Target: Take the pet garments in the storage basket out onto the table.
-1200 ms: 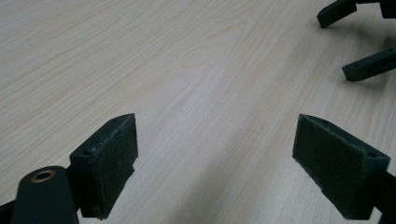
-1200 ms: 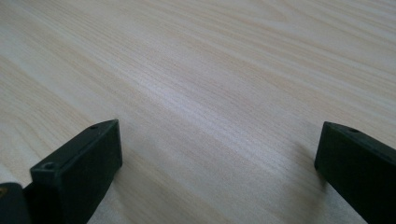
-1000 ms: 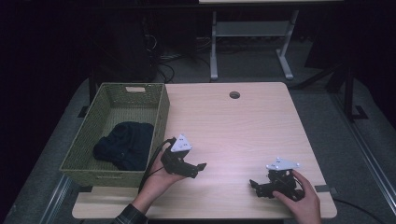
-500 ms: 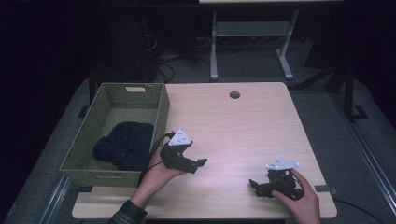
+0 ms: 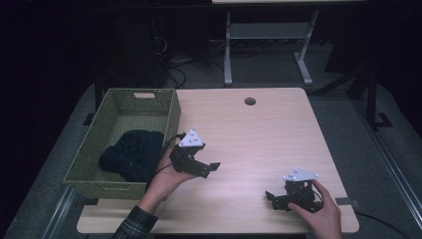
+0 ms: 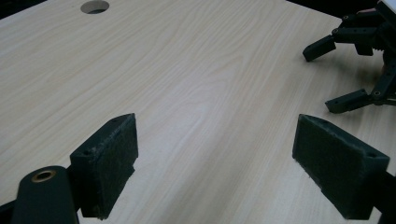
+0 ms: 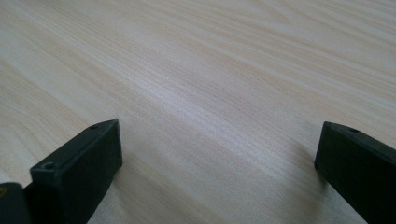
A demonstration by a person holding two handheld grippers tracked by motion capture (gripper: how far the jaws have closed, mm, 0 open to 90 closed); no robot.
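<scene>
The wooden table (image 5: pixel 259 134) is seen from above and in front; it is viewed closely and low along each gripper's jaws, the tabletop being shared.

1. In the high view my left hand (image 5: pixel 164 174) covers the back of my left gripper (image 5: pixel 211 167), so I cannot see the grip there.
2. My right hand (image 5: pixel 323 209) runs off the bottom edge, and it hides the rear of my right gripper (image 5: pixel 271 199).
3. The dark cloth (image 5: pixel 132 154) in the basket (image 5: pixel 124 107) is a shapeless lump; I cannot tell what garment it is, and the near basket wall hides its lower edge.
4. In the left gripper view the other gripper is cut off by the right edge.
5. In the right gripper view both jaws run off the bottom edge.
6. The floor behind the table (image 5: pixel 259 129) is too dark to read.
</scene>
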